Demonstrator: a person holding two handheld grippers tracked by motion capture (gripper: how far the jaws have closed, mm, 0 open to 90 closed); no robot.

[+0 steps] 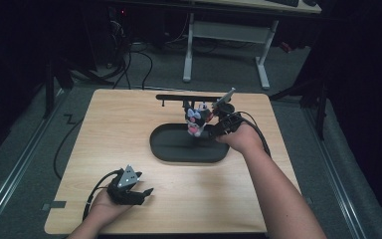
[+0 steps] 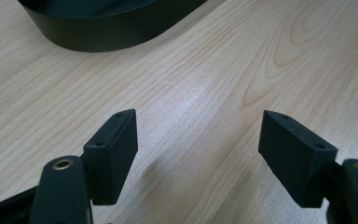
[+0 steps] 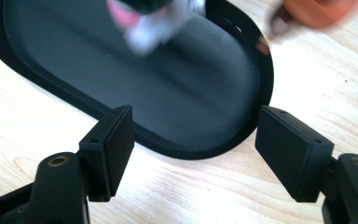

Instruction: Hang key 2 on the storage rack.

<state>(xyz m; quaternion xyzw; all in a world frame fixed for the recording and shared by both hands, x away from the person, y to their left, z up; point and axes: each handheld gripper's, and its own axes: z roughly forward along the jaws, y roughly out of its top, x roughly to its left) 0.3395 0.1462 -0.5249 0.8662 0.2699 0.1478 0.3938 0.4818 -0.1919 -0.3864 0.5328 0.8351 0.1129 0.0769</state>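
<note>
A black oval tray [image 1: 159,149] lies in the middle of the wooden table. A small white, pink and black toy figure [image 1: 195,121] is at the tray's far right end; in the right gripper view the toy [image 3: 154,23] is blurred over the tray floor [image 3: 168,93], and I cannot tell if it rests there. My right gripper [image 1: 208,127] is just right of the toy. Its jaws stand open around nothing [image 3: 196,140], above the tray's near rim. My left gripper [image 1: 148,191] rests near the table's front left, open over bare wood [image 2: 198,140], with the tray wall [image 2: 112,32] ahead.
A thin black bar stand [image 1: 189,97] runs along the table's back edge behind the tray. A blurred orange object [image 3: 317,9] sits on the wood beyond the tray's end. A white desk frame [image 1: 263,64] and cables lie on the floor past the table.
</note>
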